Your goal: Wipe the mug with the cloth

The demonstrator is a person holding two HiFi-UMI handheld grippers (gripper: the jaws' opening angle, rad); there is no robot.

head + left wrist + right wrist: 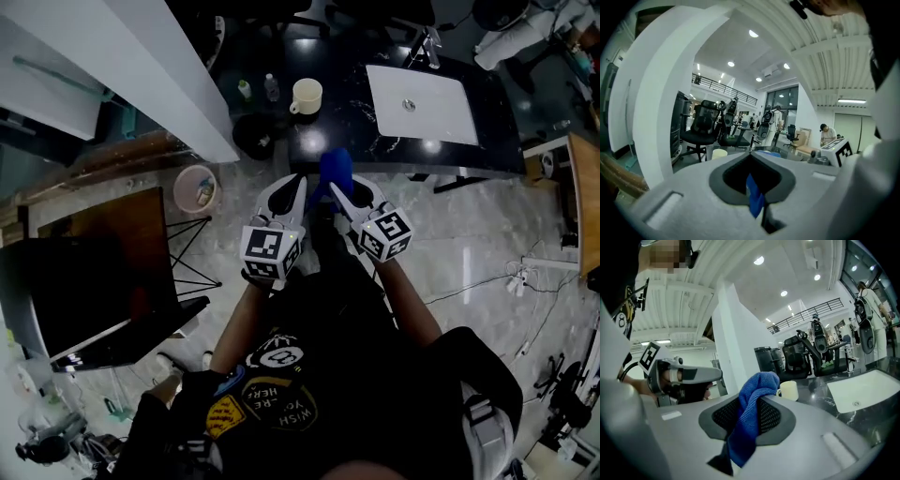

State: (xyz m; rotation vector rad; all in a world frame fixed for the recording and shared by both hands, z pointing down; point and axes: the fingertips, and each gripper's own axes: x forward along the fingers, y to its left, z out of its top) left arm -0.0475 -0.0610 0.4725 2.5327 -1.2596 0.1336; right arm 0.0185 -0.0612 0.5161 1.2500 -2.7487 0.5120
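Note:
A cream mug [306, 96] stands on the black marble counter [347, 131], ahead of both grippers and apart from them. It also shows small in the left gripper view as the mug [719, 153] and in the right gripper view as the mug [788, 390]. My right gripper [339, 194] is shut on a blue cloth [334, 172], which bunches above its jaws and hangs down between them as the cloth [749, 423]. My left gripper [298, 190] sits close beside it, jaws shut, with a small fold of the cloth [754, 197] pinched between them.
A white sink basin [420, 103] is set in the counter's right half, with a tap behind it. Two small bottles [258, 89] and a black round object [253, 137] stand left of the mug. A white pillar [141, 66] rises at left; a bucket [195, 187] sits on the floor.

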